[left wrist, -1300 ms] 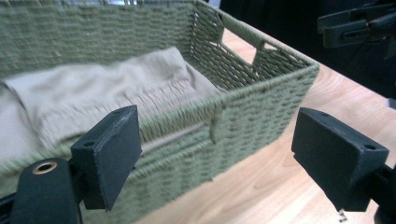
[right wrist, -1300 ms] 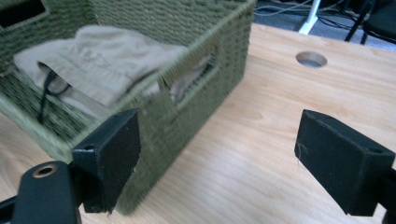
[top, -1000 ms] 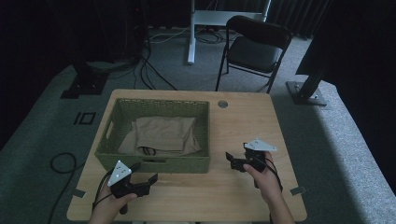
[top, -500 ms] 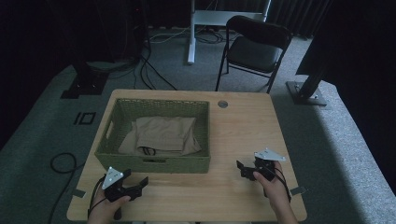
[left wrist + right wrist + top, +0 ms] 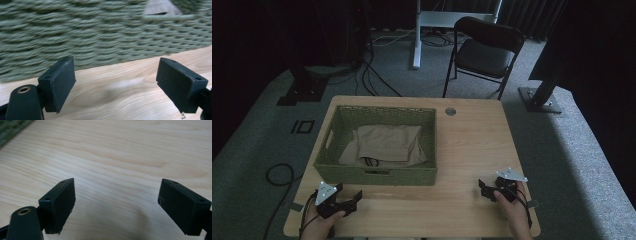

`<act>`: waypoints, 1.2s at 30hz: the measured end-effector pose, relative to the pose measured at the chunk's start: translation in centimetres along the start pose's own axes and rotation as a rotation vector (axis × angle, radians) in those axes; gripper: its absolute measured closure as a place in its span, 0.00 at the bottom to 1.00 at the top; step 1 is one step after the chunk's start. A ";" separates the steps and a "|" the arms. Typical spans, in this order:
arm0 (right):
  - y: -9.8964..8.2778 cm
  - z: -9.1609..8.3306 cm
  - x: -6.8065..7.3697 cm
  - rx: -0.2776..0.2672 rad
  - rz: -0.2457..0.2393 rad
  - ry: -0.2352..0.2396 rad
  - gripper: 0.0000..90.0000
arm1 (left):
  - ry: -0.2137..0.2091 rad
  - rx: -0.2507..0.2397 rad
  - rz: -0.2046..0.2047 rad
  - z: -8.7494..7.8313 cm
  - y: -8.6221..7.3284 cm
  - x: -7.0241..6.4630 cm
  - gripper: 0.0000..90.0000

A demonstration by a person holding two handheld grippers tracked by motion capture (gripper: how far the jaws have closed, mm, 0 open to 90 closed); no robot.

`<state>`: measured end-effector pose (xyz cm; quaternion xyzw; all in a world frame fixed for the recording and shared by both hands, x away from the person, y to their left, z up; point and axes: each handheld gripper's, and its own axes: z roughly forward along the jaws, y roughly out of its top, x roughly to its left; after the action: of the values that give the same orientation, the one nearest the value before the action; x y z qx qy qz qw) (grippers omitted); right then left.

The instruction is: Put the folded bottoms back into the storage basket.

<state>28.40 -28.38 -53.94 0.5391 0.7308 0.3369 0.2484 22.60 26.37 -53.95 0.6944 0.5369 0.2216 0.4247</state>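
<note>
A green woven basket [image 5: 337, 170] stands on the left half of the wooden table [image 5: 462, 150], and a folded beige cloth [image 5: 387, 142] with a dark cord lies inside it. My left gripper [image 5: 349, 199] rests low near the table's front left corner, open, with its jaws wide apart and nothing between them. In the left gripper view the basket's front wall [image 5: 100, 32] is close ahead of that gripper [image 5: 116, 85]. My right gripper [image 5: 486, 191] sits near the front right of the table, open and empty over bare wood [image 5: 120, 157].
A round cable hole [image 5: 450, 111] marks the table's far edge. Beyond the table stand a black folding chair [image 5: 484, 52], a white desk leg [image 5: 416, 35] and a dark stand base [image 5: 539, 97]. Cables lie on the grey carpet at left [image 5: 277, 175].
Both hands have drawn back toward the front edge of the table, and each gripper now sits lower and nearer the person. Both stay open and empty.
</note>
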 end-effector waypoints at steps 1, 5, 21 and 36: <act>-0.2 0.0 -0.1 0.002 0.012 -0.010 0.15 | 0.011 0.006 0.003 -0.1 -0.1 0.2 0.18; -0.6 -0.3 -0.9 0.013 0.029 -0.040 0.15 | 0.050 0.009 -0.017 -0.5 -0.5 0.9 0.18; -2.0 -0.9 -3.3 0.067 0.121 -0.151 0.15 | 0.166 0.028 -0.081 -1.9 -1.3 3.5 0.18; -2.6 -0.7 -3.7 0.054 0.171 -0.171 0.13 | 0.311 0.085 -0.064 -1.2 -2.2 4.3 0.18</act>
<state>27.34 -32.53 -55.46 0.6327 0.6673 0.2897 0.2655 21.83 30.93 -55.78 0.6515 0.6270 0.2898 0.3136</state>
